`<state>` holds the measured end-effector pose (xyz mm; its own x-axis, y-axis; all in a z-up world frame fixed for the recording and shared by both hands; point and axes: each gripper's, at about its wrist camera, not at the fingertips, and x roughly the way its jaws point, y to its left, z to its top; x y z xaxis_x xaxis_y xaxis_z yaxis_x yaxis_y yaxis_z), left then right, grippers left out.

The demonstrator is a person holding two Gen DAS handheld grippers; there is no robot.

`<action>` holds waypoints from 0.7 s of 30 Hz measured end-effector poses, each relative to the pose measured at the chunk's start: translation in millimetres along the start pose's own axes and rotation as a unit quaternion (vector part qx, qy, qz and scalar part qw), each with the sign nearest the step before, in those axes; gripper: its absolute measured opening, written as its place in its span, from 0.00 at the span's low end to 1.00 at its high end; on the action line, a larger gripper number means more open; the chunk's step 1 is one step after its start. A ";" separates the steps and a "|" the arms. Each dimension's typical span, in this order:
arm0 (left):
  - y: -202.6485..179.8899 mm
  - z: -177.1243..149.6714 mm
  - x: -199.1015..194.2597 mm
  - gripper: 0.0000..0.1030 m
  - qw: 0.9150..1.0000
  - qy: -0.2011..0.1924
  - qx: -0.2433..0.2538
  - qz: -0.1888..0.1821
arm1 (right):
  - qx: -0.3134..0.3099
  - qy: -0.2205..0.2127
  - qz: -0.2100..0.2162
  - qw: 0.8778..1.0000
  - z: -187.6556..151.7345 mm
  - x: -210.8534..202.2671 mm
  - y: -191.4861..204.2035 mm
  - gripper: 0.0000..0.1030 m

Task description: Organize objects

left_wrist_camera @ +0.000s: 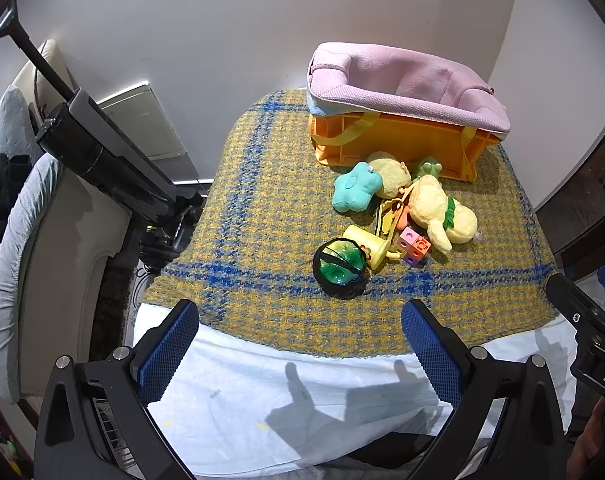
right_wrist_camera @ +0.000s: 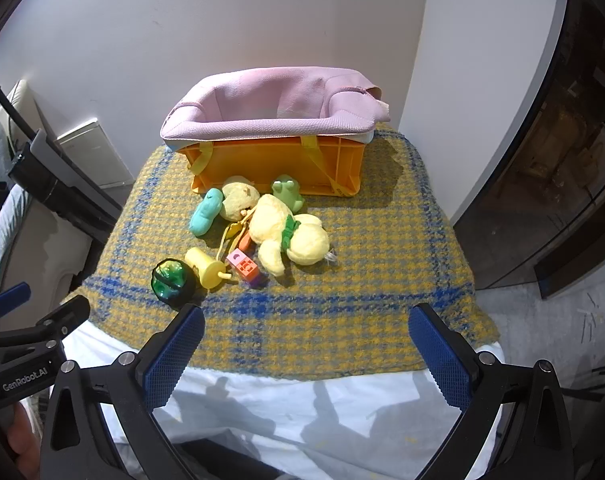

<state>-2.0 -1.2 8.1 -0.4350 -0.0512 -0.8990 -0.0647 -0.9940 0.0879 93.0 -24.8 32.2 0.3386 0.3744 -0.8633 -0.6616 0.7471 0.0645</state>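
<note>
Both tools are wide open and hold nothing.

From the left wrist, the left tool (left_wrist_camera: 300, 340) hangs over the near edge of the worktop, above a white cloth (left_wrist_camera: 286, 392) and a yellow and blue blanket (left_wrist_camera: 262, 216). Toys sit in a pile past it: a green ball (left_wrist_camera: 339, 266), a yellow cup (left_wrist_camera: 366, 242), a teal star (left_wrist_camera: 355, 187) and a yellow plush (left_wrist_camera: 442, 210). Behind them stands an orange bin (left_wrist_camera: 398, 144) with a pink liner (left_wrist_camera: 402, 80).

From the right wrist, the right tool (right_wrist_camera: 306, 344) hangs over the same edge. A green frog (right_wrist_camera: 288, 191), I think, leans near the bin (right_wrist_camera: 278, 164). Little blocks (right_wrist_camera: 244, 266) lie beside the cup (right_wrist_camera: 206, 268).
</note>
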 end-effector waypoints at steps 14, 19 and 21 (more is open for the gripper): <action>0.7 -2.3 0.0 1.00 1.000 -0.003 0.006 -0.005 | 0.007 -0.001 -0.002 1.000 0.2 -0.3 -0.8 0.99; 0.7 -3.2 -0.3 1.00 1.000 -0.004 0.010 -0.008 | 0.016 -0.002 -0.006 1.000 -0.2 -0.4 -0.7 0.99; 0.8 -4.0 -0.9 1.00 1.000 -0.004 0.010 -0.009 | 0.017 -0.002 -0.007 1.000 -0.4 -0.6 -0.6 0.99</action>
<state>2.0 -2.3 7.3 -0.4412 -0.0326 -0.8968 -0.0909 -0.9926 0.0808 93.0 -25.7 32.4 0.3502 0.3665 -0.8620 -0.6338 0.7703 0.0700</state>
